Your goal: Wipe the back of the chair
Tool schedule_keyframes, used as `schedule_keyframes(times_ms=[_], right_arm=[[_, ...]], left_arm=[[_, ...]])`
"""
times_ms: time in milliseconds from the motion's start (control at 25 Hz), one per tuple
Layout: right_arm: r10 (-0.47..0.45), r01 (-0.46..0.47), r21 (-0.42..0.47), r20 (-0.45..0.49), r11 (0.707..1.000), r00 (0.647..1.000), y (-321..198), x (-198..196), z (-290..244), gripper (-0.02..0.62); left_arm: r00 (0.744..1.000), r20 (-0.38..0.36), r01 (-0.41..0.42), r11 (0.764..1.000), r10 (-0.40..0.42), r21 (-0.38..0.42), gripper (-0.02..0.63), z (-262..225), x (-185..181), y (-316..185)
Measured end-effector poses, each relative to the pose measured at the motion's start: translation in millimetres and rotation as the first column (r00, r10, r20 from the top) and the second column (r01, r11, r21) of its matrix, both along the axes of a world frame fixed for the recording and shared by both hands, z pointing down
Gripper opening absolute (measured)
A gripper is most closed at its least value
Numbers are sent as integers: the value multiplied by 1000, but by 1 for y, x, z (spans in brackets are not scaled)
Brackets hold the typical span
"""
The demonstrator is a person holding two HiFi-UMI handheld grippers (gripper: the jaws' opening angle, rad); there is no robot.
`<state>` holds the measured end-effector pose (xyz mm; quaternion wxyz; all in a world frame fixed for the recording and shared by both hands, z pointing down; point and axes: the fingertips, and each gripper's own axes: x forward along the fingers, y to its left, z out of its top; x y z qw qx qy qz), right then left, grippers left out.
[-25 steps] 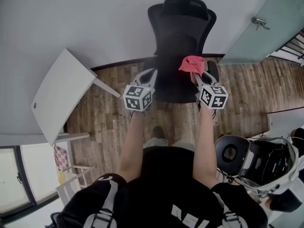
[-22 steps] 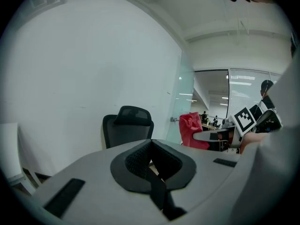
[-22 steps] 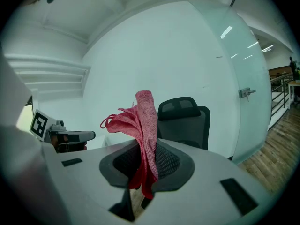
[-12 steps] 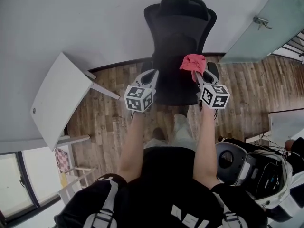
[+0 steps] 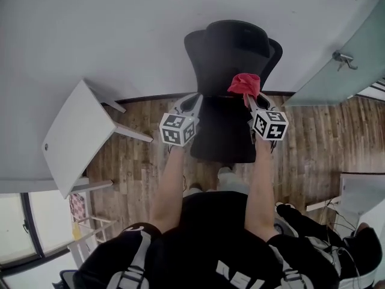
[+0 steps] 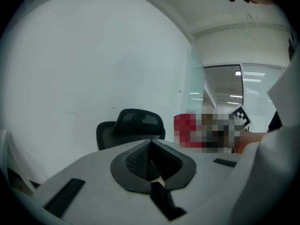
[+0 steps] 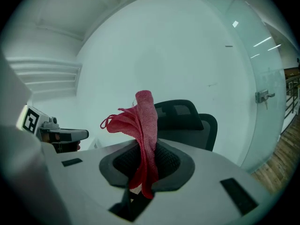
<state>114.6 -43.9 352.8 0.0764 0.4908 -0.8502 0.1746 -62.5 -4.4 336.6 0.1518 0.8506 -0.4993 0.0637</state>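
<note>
Red cloth [image 5: 245,83] held before the black chair [image 5: 231,50]
My right gripper [image 5: 248,97] clamps the cloth; my left gripper [image 5: 194,100] sits closed.

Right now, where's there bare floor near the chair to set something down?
Bare wooden floor lies between the white table and the office chair, and another strip between the chair and the glass door. It is crowded lower right, by the white panel and cables.
</note>
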Motion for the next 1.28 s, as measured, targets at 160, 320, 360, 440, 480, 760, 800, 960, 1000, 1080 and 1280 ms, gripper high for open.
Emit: schedule_keyframes(times_ms=[160, 320, 360, 440, 480, 760, 800, 960, 1000, 1080, 1280], right_arm=[[-39, 39, 18, -4, 999, 999, -60, 2, -10, 84], [-80, 80, 14, -5, 997, 997, -104, 9, -5, 86], [-86, 86, 9, -4, 996, 996, -114, 10, -3, 84], [-99, 99, -4, -7, 995, 995, -129, 8, 2, 84], [-108, 108, -12, -9, 994, 994, -135, 5, 5, 86], [-154, 154, -36, -18, 987, 988, -172, -26, 13, 84], [-154, 153, -37, -15, 988, 988, -177, -31, 13, 86], [-145, 145, -35, -10, 989, 989, -196, -54, 12, 86], [-141, 140, -33, -9, 990, 990, -201, -60, 10, 86], [-130, 129, -26, -3, 991, 992, -210, -72, 5, 86], [-92, 92, 1, 16, 996, 996, -238, -98, -14, 84]], left_arm=[[999, 3, 32, 999, -32, 7, 25, -7, 12, -52], [998, 9, 63, 998, -63, -5, 25, -2, 28, -88], [998, 12, 65, 998, -65, -7, 25, -1, 32, -94], [997, 22, 69, 998, -69, -9, 25, 1, 34, -104], [997, 26, 78, 997, -78, -11, 25, 2, 32, -108], [989, 13, 145, 989, -144, -23, 25, 5, 4, -138], [990, 15, 139, 990, -139, -24, 25, 5, 2, -142], [994, 15, 110, 994, -110, -15, 25, 2, -13, -165], [995, 11, 103, 995, -103, -8, 25, -2, -17, -171], [996, 4, 88, 996, -88, 9, 25, -10, -25, -182], [999, -4, 53, 998, -53, 40, 25, -26, -45, -211]])
